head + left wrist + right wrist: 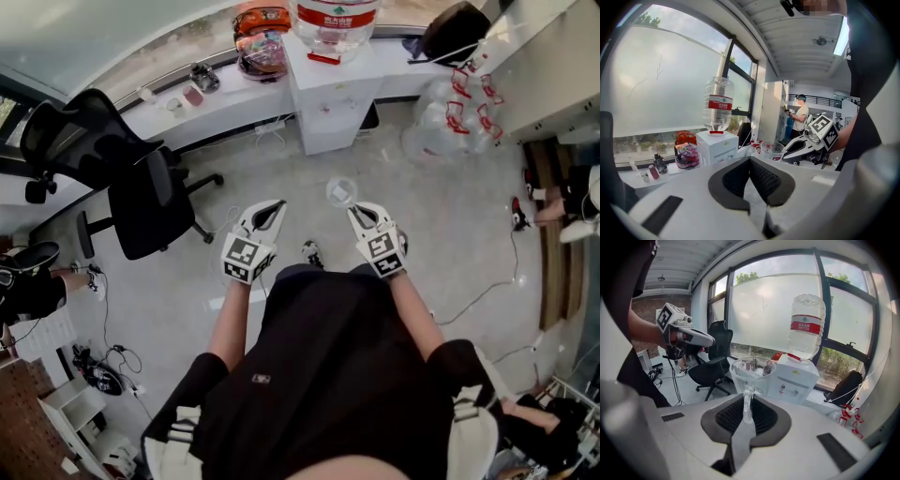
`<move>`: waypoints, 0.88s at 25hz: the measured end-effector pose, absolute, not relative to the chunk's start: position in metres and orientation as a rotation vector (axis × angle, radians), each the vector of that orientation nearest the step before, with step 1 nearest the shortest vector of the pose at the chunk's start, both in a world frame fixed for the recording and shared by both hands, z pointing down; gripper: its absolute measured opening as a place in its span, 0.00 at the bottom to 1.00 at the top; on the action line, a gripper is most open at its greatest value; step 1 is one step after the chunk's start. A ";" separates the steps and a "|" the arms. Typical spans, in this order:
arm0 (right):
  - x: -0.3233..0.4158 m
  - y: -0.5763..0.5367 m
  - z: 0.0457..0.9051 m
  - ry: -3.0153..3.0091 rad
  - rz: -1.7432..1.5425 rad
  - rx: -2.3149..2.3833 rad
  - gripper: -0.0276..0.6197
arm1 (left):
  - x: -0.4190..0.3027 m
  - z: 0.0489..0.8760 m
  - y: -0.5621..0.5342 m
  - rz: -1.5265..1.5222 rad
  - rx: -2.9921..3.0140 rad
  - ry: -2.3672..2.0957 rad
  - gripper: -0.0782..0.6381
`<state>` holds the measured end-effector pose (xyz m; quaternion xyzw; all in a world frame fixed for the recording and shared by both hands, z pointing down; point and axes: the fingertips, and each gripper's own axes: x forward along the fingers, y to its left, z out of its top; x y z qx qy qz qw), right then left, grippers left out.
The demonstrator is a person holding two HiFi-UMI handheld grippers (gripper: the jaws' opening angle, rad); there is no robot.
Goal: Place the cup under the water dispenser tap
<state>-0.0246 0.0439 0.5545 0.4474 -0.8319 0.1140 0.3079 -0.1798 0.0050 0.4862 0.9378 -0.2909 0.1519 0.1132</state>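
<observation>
Right gripper (747, 405): I pinch the clear cup (751, 372) by its handle. The bowl rises just beyond my jaw tips, its lower part hidden behind them. The water dispenser (796, 378) stands well ahead, its taps too small to make out. Left gripper (750, 161): pressed together, empty.

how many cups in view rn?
1. A clear cup, held by its handle in the right hand-held gripper, up in the air, not yet at the water dispenser. Small items on the window ledge are too small to tell.
</observation>
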 end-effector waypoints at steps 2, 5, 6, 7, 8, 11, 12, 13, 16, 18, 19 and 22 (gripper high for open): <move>-0.031 0.039 0.555 -2.204 0.296 1.175 0.08 | -0.186 0.486 0.000 0.435 2.749 -0.866 0.11; -0.039 0.032 0.554 -2.206 0.284 1.162 0.08 | -0.193 0.485 -0.003 0.426 2.746 -0.877 0.11; -0.040 0.030 0.553 -2.208 0.279 1.159 0.08 | -0.194 0.485 -0.004 0.425 2.744 -0.878 0.11; -0.041 0.027 0.552 -2.210 0.276 1.157 0.08 | -0.195 0.485 -0.005 0.425 2.743 -0.879 0.11; -0.042 0.025 0.552 -2.214 0.273 1.156 0.08 | -0.195 0.485 -0.005 0.426 2.743 -0.881 0.11; -0.042 0.020 0.551 -2.222 0.264 1.143 0.08 | -0.198 0.485 -0.009 0.427 2.739 -0.903 0.11; -0.041 0.019 0.551 -2.224 0.260 1.134 0.08 | -0.199 0.485 -0.010 0.424 2.735 -0.916 0.11; -0.040 0.017 0.552 -2.227 0.256 1.123 0.08 | -0.200 0.485 -0.012 0.419 2.730 -0.929 0.11; -0.035 0.010 0.556 -2.235 0.244 1.089 0.08 | -0.200 0.487 -0.017 0.414 2.714 -0.971 0.11; -0.031 0.005 0.559 -2.242 0.242 1.066 0.08 | -0.199 0.490 -0.020 0.419 2.701 -1.002 0.11; -0.028 0.002 0.560 -2.248 0.241 1.051 0.08 | -0.197 0.492 -0.022 0.418 2.690 -1.020 0.11; -0.019 -0.012 0.564 -2.271 0.231 0.986 0.08 | -0.190 0.494 -0.030 0.412 2.651 -1.086 0.11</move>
